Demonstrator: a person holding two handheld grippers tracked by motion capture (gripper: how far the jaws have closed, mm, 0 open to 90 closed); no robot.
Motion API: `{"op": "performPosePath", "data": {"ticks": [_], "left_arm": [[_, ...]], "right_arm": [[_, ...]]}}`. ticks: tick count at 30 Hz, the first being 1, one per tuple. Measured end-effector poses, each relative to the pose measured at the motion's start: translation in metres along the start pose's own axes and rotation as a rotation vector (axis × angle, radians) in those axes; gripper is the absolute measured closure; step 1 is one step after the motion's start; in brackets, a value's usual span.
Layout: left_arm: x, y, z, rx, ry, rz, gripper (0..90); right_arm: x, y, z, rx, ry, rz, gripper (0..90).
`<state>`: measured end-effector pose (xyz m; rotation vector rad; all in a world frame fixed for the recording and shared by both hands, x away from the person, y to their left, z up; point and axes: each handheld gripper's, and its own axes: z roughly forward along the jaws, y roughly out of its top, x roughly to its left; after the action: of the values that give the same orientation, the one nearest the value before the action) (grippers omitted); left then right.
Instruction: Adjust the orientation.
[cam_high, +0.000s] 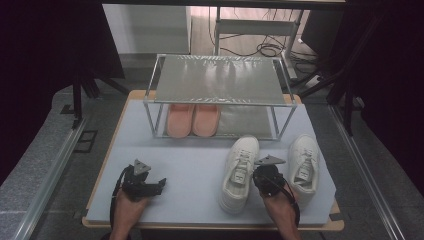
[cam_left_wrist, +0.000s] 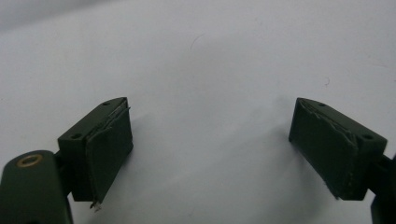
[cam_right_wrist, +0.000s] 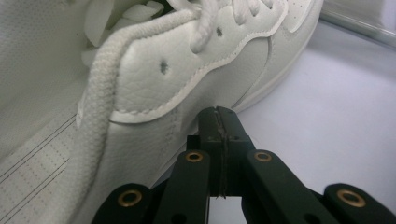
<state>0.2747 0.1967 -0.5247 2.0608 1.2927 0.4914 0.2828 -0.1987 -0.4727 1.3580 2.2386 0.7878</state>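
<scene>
The right gripper (cam_high: 261, 176) is sitting with jaws pressed together and nothing between them, tips just beside the outer side of the left white sneaker (cam_high: 240, 172), in the narrow gap before the other white sneaker (cam_high: 303, 162). The left gripper (cam_high: 161, 183) is hovering with jaws spread wide over bare pale mat (cam_high: 190, 170), with open room around it. Both sneakers are lying near the front edge, toes pointing at the metal shoe rack (cam_high: 220, 80) holding pink slippers (cam_high: 193, 120); white leather, laced, perforated sides.
</scene>
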Motion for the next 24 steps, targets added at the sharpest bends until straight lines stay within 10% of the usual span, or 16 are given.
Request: {"op": "performPosePath", "data": {"ticks": [16, 24], "left_arm": [[0.0, 0.0, 0.0, 0.0, 0.001, 0.0, 13.4], [0.0, 0.0, 0.0, 0.001, 0.001, 0.001, 13.3]], "right_arm": [[-0.014, 0.026, 0.031, 0.063, -0.2, 0.061, 89.8], [-0.024, 0.032, 0.041, 0.042, -0.032, 0.123, 89.9]]}}
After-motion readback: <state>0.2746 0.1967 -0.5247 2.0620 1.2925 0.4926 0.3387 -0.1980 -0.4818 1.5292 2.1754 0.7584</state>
